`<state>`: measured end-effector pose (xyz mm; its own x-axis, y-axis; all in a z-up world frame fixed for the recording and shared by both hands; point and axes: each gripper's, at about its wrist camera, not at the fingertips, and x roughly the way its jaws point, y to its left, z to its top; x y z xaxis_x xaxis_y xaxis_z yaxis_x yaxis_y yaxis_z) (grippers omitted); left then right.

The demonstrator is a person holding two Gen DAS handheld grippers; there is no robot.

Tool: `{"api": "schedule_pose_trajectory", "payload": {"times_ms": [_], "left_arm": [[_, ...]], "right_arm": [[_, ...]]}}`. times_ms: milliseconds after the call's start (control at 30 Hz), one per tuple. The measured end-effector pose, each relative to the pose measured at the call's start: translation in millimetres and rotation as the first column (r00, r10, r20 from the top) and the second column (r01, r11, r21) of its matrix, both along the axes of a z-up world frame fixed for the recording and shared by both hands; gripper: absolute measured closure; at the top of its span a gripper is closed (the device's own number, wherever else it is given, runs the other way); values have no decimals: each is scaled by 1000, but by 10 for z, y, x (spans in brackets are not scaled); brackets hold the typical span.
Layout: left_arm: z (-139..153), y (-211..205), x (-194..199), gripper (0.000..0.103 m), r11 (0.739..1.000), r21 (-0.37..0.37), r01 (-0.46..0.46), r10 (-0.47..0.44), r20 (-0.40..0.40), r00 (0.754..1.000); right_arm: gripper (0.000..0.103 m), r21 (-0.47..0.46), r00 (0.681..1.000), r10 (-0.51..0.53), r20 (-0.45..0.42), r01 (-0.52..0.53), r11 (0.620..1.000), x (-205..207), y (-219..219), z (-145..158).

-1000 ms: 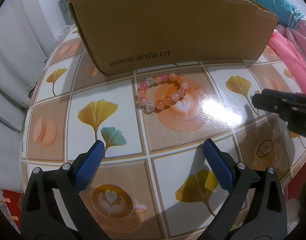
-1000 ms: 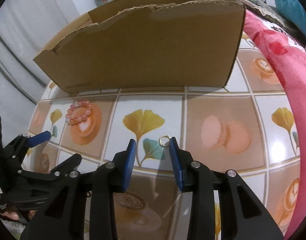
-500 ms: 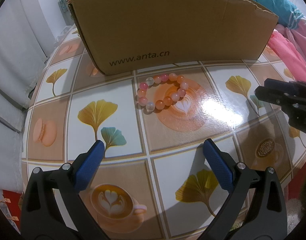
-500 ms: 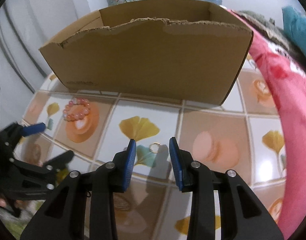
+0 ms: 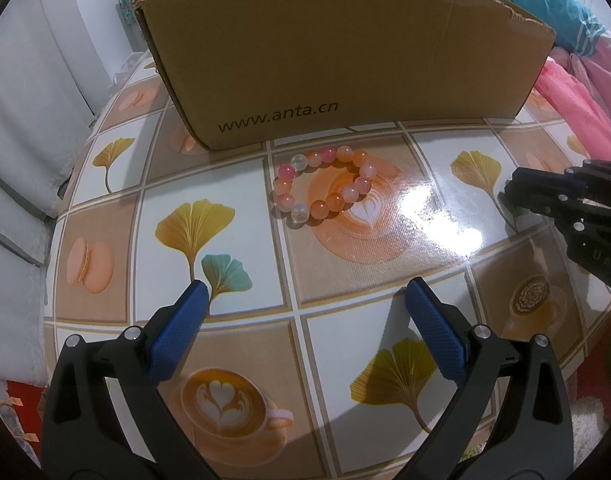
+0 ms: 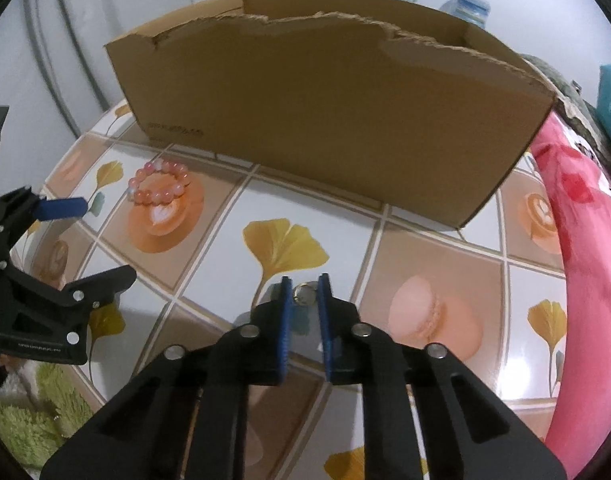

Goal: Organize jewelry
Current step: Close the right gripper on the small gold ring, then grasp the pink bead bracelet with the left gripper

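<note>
1. Ring (image 6: 303, 293) lies flat on the surface (image 6: 209, 240), squarely between the right gripper (image 6: 304, 292) tips, jaws closing narrow around it.
2. Left gripper (image 5: 305, 300) gapes wide, empty; bracelet (image 5: 323, 184) lies ahead of it, near the box (image 5: 345, 52).

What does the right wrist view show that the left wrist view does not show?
Only the right wrist view shows the small gold ring, sitting between the closing jaws of the right gripper, and the green rug. Only the left wrist view shows readable printing on the cardboard box. Both show the bead bracelet, the patterned table and the open left gripper.
</note>
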<state>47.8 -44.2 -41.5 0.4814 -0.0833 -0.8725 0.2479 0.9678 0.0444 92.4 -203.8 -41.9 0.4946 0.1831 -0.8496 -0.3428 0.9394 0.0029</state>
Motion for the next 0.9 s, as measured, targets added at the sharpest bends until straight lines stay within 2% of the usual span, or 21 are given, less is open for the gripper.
{"api": "schedule_pose_trajectory", "payload": {"times_ms": [233, 333, 433, 567, 633, 700, 733, 833, 900], "left_arm": [[13, 13, -1, 7, 1000, -8, 12, -12, 9, 1000], [30, 31, 0, 7, 999, -16, 46, -46, 19, 999], [123, 64, -39, 8, 995, -36, 92, -89, 85, 992], [320, 17, -82, 9, 983, -19, 183, -175, 215, 961], [352, -38, -70, 30, 976, 17, 216, -214, 241, 947], [329, -97, -21, 37, 968, 74, 241, -251, 244, 937], [312, -113, 7, 49, 964, 78, 254, -265, 236, 935], [264, -151, 119, 62, 961, 46, 272, -276, 189, 942], [250, -133, 221, 68, 962, 34, 273, -274, 163, 948]], "right_arm": [[91, 66, 999, -43, 8, 42, 997, -52, -125, 48], [91, 92, 998, -63, 8, 62, 994, -73, -172, 59], [91, 111, 996, -84, 6, 83, 990, -93, -230, 62], [91, 129, 995, -103, 3, 102, 986, -122, -318, 72], [91, 140, 994, -112, 1, 110, 984, -116, -328, 66], [91, 149, 993, -122, 1, 120, 981, -126, -357, 67], [91, 156, 992, -126, 1, 124, 980, -134, -375, 71], [91, 168, 991, -132, -1, 131, 977, -136, -400, 59], [91, 176, 991, -137, -3, 135, 975, -145, -456, 60]]}}
